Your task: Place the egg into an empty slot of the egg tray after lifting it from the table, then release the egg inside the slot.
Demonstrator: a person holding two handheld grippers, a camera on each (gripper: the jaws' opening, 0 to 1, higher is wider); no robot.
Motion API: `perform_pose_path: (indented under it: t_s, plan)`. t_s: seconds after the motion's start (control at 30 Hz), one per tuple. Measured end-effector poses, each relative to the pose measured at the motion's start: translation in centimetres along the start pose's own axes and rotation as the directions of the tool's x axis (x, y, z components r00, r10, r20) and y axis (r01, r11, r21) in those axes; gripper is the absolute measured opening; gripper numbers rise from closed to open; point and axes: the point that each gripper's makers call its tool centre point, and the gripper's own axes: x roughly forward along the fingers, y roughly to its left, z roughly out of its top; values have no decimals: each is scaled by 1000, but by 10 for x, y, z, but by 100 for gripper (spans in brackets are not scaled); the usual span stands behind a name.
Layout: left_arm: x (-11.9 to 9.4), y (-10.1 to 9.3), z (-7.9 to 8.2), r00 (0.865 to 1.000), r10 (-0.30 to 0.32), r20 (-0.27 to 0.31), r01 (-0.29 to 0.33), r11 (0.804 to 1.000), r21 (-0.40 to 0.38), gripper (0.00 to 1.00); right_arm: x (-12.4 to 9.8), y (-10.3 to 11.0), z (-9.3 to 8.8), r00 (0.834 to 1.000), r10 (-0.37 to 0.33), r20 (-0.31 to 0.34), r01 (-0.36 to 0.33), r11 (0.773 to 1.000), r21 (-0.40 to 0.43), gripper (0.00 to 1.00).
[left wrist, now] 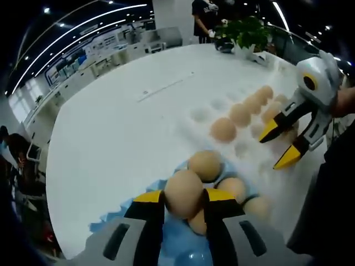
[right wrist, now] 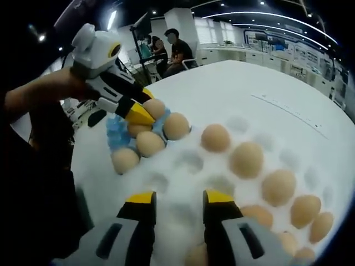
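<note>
The left gripper [left wrist: 183,200] is clamping an egg [left wrist: 183,193] beside the egg tray [right wrist: 183,166]; the right gripper [right wrist: 176,208] is hovering over the tray, jaws apart

1. Grippers: 2. The left gripper [left wrist: 183,200] is closed on an egg [left wrist: 182,192]; the right gripper [right wrist: 177,200] has its jaws apart over the tray.
2. Egg trays: 1, white [right wrist: 188,163], on the right side of the table [left wrist: 122,127].
3. Eggs in the tray: approx. 7 counted in the right gripper view; those at the near edge are cut off, so can't be exact.
4. Loose eggs on the blue holder [right wrist: 115,133], left of the tray: 4 resting, plus the 1 being gripped.
5. Potted plants: 1 [left wrist: 248,30], at the far table edge.
6. People in the background: at least 3.
</note>
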Motion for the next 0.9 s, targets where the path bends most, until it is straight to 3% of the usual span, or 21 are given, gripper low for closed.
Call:
perform_pose_path:
  t_s: [0.47,0.77,0.9]
  plan:
    - [8,0,0,999,-6,-49,6,1000,5,28,0,0,0,1000,1,9,-1,1000,-12,34]
    - [7,2,2,997,26,-72,-20,996,83,28,1,1,0,1000,1,14,-1,1000,-18,34]
    - [8,7,0,991,44,-127,-27,991,132,28,1,1,0,1000,3,16,-3,1000,-18,34]
